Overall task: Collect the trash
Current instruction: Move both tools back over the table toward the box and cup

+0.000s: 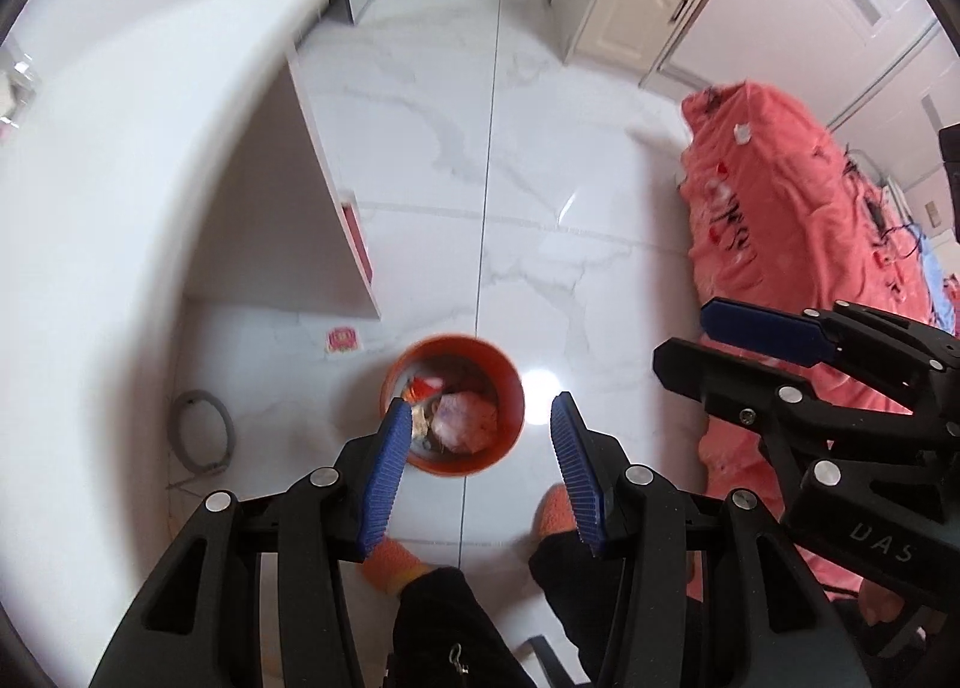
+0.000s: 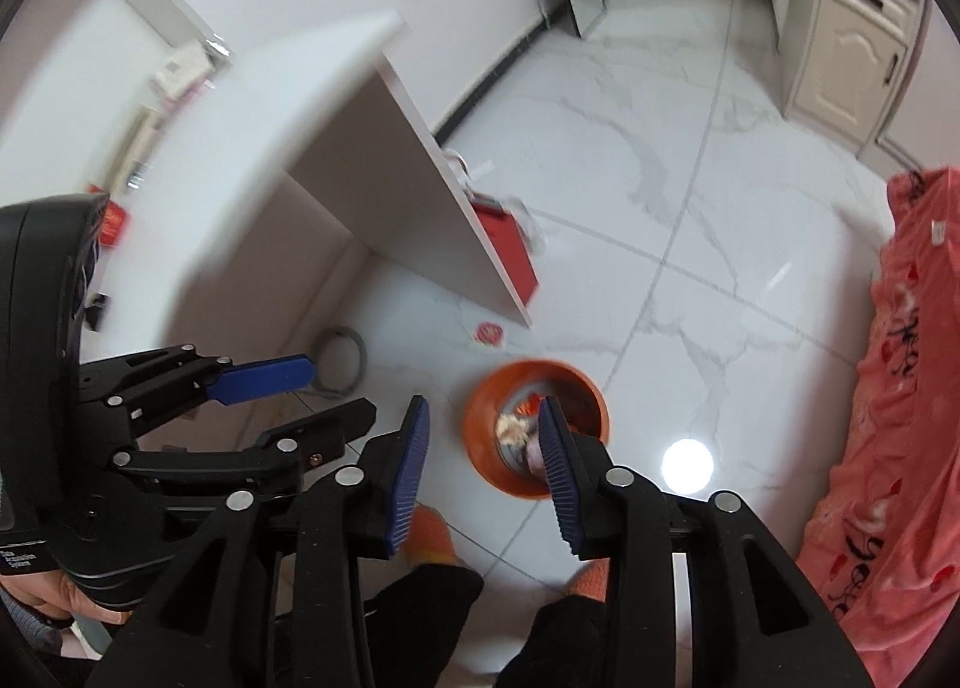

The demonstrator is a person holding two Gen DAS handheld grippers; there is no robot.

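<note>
An orange trash bin (image 1: 507, 388) stands on the white marble floor, below both grippers; it also shows in the right wrist view (image 2: 480, 418). It holds crumpled pinkish paper (image 1: 465, 421) and small red and tan scraps (image 1: 423, 388). My left gripper (image 1: 480, 418) is open and empty, high above the bin. My right gripper (image 2: 483, 418) is open and empty too, and appears in the left wrist view at the right (image 1: 678, 340). A small red and white wrapper (image 1: 343, 340) lies flat on the floor behind the bin, by the table leg; it also shows in the right wrist view (image 2: 489, 332).
A white table (image 1: 120, 178) stands at the left with a panel leg (image 1: 336, 196) and a red box (image 2: 510, 250) behind it. A grey hose coil (image 1: 201, 430) lies on the floor under it. A pink-covered bed (image 1: 780, 196) is at the right. The person's orange slippers (image 1: 393, 562) stand near the bin.
</note>
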